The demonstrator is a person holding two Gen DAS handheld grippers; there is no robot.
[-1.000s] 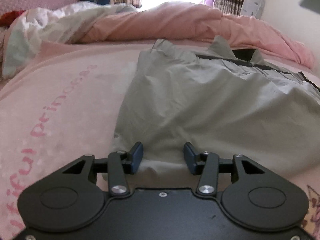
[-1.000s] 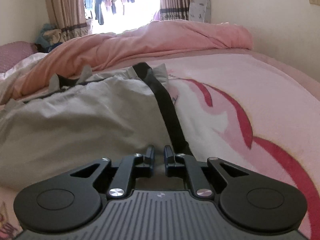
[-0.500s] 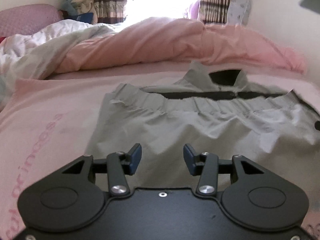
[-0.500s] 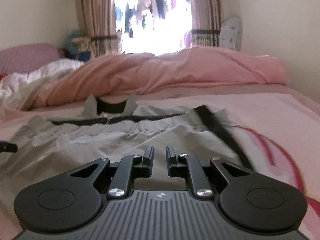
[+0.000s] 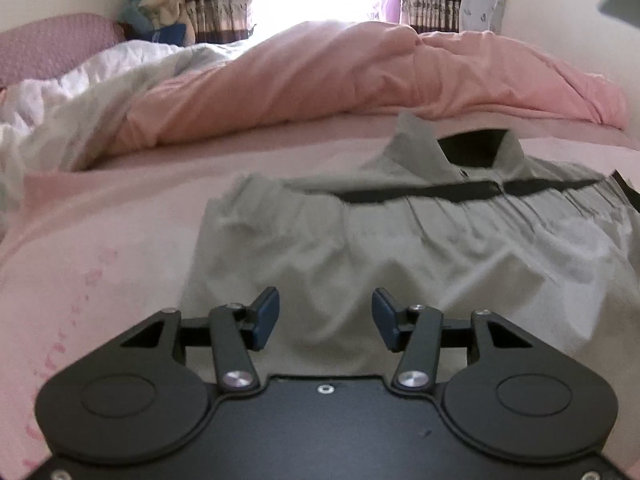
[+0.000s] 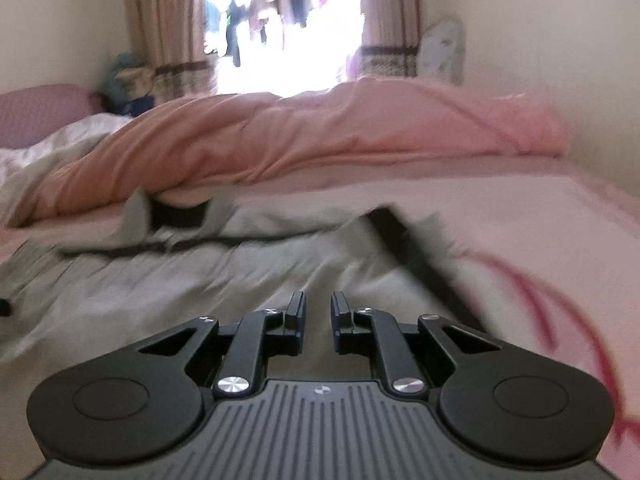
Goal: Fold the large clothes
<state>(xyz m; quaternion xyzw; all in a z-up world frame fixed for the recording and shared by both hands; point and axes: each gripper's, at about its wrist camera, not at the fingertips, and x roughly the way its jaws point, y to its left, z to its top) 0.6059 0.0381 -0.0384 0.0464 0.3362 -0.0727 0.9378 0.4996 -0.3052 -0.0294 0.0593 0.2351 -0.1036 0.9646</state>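
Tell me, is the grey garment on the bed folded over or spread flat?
Folded over: the grey garment lies doubled on the pink bed cover, its gathered hem up beside the collar, still rumpled.

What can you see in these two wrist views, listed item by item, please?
grey garment: one, grey with black trim, lying on the bed in front of both grippers
pink blanket: one, pale pink, under the garment
pink duvet: one, bunched behind the garment
white quilt: one, far left
curtains: two, beige, beside the window
left gripper: one, black, open, nothing held
right gripper: one, black, narrowly open, nothing held
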